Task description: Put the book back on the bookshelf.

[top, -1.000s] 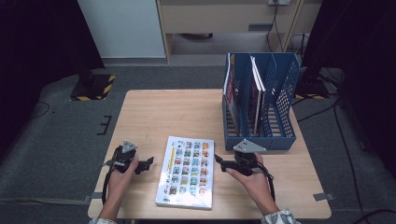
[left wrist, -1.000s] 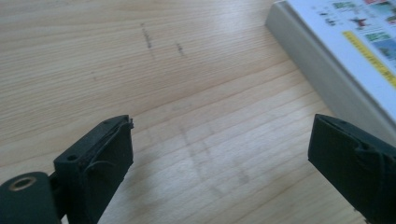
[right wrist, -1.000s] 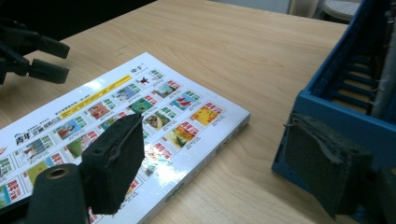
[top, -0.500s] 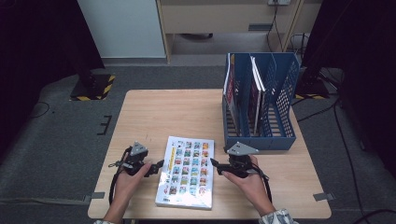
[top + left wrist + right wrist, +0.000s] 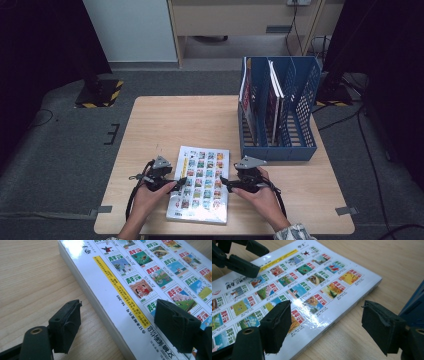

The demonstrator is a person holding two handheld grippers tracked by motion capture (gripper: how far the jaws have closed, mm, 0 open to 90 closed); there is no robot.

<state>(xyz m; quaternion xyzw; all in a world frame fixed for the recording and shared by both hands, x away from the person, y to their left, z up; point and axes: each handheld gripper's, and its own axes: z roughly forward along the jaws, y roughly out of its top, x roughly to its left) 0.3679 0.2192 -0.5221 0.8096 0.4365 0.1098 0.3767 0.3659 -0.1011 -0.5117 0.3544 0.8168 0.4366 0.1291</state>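
A thick book (image 5: 200, 184) with a white cover of small colourful pictures lies flat near the table's front edge. My left gripper (image 5: 180, 181) is open at the book's left long edge. In the left gripper view, one jaw of the left gripper (image 5: 120, 317) is over the bare wood and the other over the book's cover (image 5: 150, 277). My right gripper (image 5: 224, 182) is open at the book's right edge. In the right gripper view, the right gripper (image 5: 327, 322) straddles that edge of the book (image 5: 294, 282), and the left gripper (image 5: 239, 257) shows beyond it.
A blue file rack (image 5: 300, 100) stands at the back right of the wooden table (image 5: 175, 125), with several magazines (image 5: 247, 100) upright in its left slots. Its corner (image 5: 414, 307) is close to my right gripper's outer jaw.
Both grippers have moved inward to the book's two long edges. The left one travelled furthest, to the right. The book has not moved.
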